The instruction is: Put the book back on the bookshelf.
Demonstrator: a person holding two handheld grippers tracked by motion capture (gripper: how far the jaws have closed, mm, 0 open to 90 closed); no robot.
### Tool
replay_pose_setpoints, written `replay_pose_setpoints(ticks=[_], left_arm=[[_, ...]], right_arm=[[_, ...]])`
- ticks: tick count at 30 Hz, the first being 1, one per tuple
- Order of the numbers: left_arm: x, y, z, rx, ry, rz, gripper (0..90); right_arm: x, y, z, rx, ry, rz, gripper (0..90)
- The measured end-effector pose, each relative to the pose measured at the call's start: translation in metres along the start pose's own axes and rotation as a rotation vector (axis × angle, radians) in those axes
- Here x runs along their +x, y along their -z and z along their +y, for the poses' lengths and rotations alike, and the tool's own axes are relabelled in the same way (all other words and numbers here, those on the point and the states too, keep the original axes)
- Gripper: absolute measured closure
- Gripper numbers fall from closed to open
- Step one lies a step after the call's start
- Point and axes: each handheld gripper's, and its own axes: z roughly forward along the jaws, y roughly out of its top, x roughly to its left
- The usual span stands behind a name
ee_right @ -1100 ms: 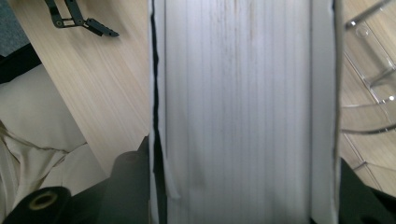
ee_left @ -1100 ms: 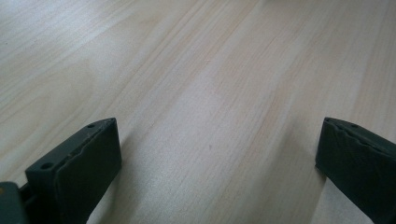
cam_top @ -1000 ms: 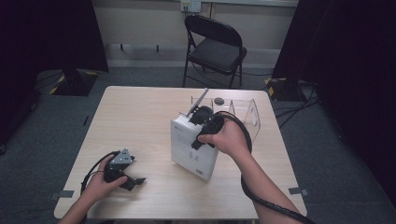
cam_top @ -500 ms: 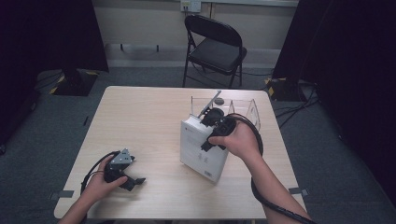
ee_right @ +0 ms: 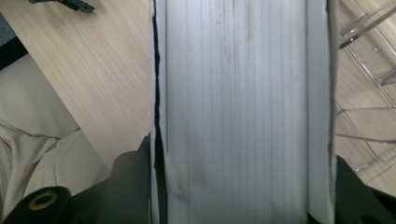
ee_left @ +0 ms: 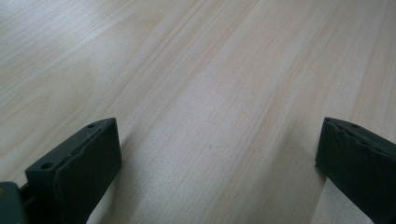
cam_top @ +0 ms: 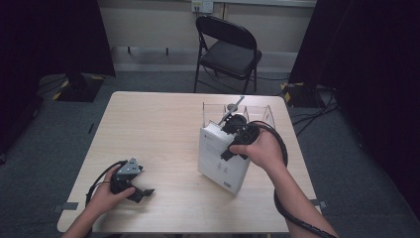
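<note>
A thick white book (cam_top: 221, 161) is held tilted above the table (cam_top: 163, 129), right beside a clear plastic holder (cam_top: 257, 113), likely so it can be slid in. It is squeezed between the right gripper (cam_top: 236, 133)'s jaws. The left gripper (cam_top: 130, 181) is rested on the table, jaws wide apart, holding nothing.

Bare table (cam_top: 158, 129) left of book (cam_top: 220, 163)

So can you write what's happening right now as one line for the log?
right tool: shut on white book, tilted on table | left tool: open, resting on table, nothing held | clear rack: behind book
</note>
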Motion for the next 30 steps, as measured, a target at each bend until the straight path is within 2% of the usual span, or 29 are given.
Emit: replay_pose_setpoints(ticks=[11, 12, 13, 17, 21, 30], left_arm=[[0.0, 0.0, 0.0, 0.001, 0.0, 0.006, 0.0], [0.0, 0.0, 0.0, 0.001, 0.0, 0.006, 0.0], [0.0, 0.0, 0.0, 0.002, 0.001, 0.006, 0.0], [0.0, 0.0, 0.0, 0.001, 0.0, 0.006, 0.0], [0.0, 0.0, 0.0, 0.001, 0.0, 0.006, 0.0], [0.0, 0.0, 0.0, 0.001, 0.0, 0.006, 0.0]], right_arm=[[-0.008, 0.007, -0.016, -0.006, -0.026, -0.012, 52.4], [-0.009, 0.007, -0.017, -0.007, -0.017, -0.018, 52.3], [-0.01, 0.008, -0.018, -0.005, -0.031, -0.018, 52.4], [-0.012, 0.011, -0.023, 0.008, -0.036, -0.015, 52.4], [-0.013, 0.013, -0.029, 0.005, -0.038, -0.035, 52.3], [-0.022, 0.018, -0.044, -0.002, -0.066, -0.032, 52.2]])
